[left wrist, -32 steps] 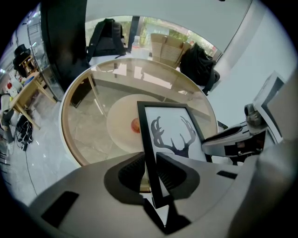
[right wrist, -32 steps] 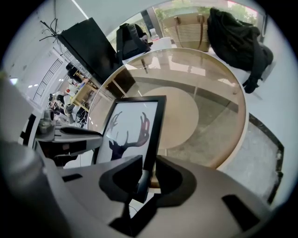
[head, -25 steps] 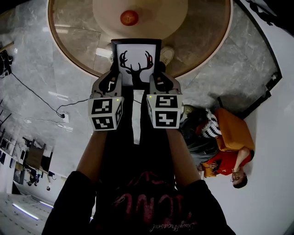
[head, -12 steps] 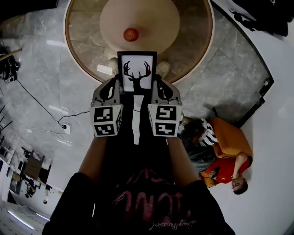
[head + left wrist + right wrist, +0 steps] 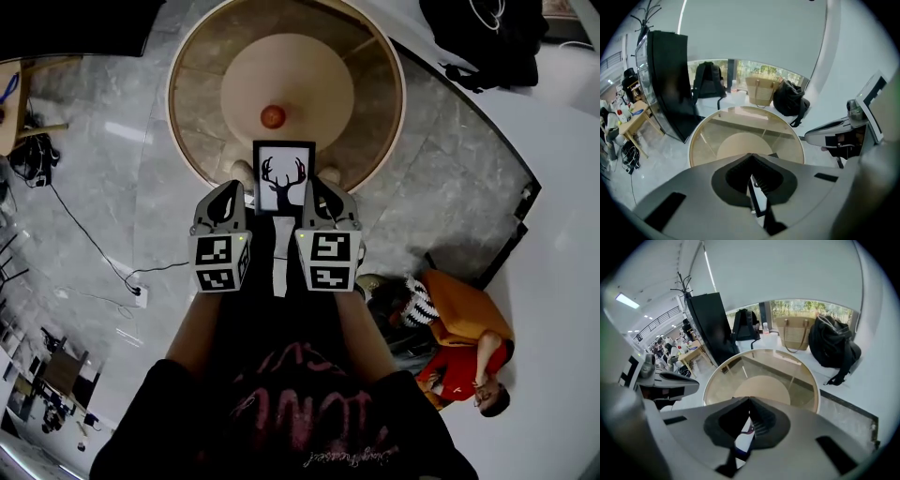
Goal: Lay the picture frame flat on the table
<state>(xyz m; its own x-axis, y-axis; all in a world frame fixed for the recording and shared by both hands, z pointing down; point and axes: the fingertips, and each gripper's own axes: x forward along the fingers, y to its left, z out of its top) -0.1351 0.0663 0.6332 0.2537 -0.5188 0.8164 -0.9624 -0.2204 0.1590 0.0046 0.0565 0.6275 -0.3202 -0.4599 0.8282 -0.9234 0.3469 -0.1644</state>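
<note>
Picture frame [image 5: 284,177] is pinched at its 2 side edges: my left gripper [image 5: 241,190] is clamped on one and my right gripper [image 5: 320,190] on the other. It hangs between them, seemingly over the near rim of the round table [image 5: 380,103]. Lowering and laying it flat is not yet done.

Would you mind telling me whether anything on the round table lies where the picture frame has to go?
Only a small red round object at the middle of the table, beyond the picture frame; the glass nearer the frame looks bare.

Left tongs [image 5: 247,193] and right tongs [image 5: 320,193] partly hide picture frame's [image 5: 284,178] sides.
</note>
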